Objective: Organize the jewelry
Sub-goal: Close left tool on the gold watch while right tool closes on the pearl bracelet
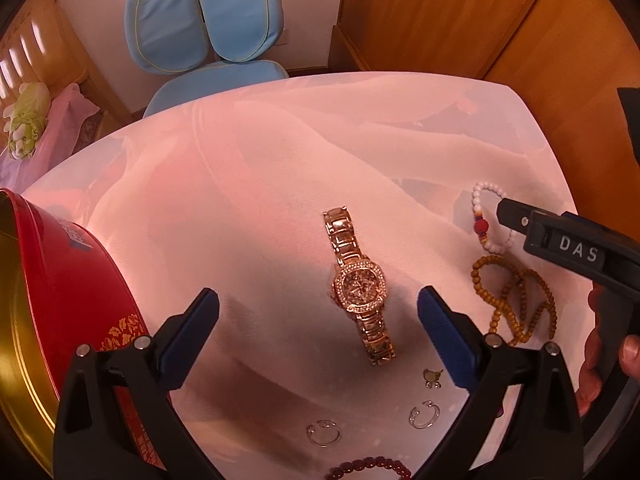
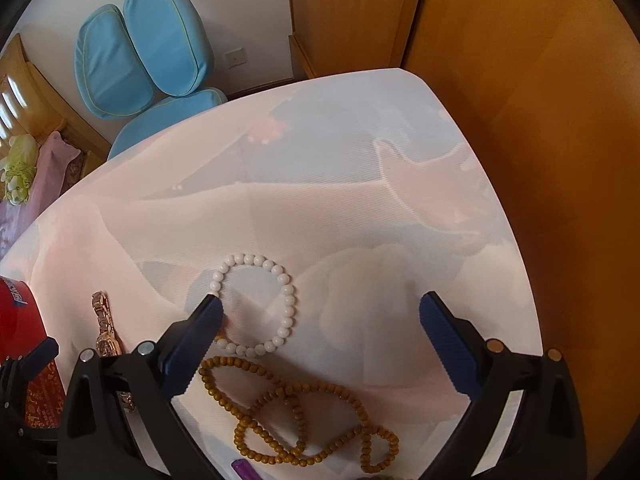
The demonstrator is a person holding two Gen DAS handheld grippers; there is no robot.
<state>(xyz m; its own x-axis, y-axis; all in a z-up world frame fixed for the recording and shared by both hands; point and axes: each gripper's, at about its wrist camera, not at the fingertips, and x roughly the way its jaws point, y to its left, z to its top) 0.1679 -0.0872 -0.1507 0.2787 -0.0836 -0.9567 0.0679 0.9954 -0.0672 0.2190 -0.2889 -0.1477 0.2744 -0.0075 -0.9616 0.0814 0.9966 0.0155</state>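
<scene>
The left gripper [image 1: 318, 308] hangs above the pale tablecloth [image 1: 248, 184] with its blue-padded fingers spread wide and nothing between them. Just beyond them a rose-gold rhinestone watch [image 1: 359, 285] lies flat, strap stretched out. At the near edge sit two clear open rings [image 1: 323, 433] [image 1: 425, 414], a small earring-like piece [image 1: 432, 377] too small to identify with certainty, and part of a dark red bead bracelet [image 1: 370, 469]. A red tin [image 1: 68, 304] with a gold inner wall stands at the left.

The right gripper [image 2: 320, 312] is likewise spread and empty. Its left fingertip [image 2: 212, 308] is at the rim of a white bead bracelet [image 2: 256, 304]; whether it touches is unclear. A long brown bead strand [image 2: 300, 412] lies looped just nearer, beside a purple object [image 2: 242, 469] at the edge. A blue chair [image 2: 148, 52] stands behind the table.
</scene>
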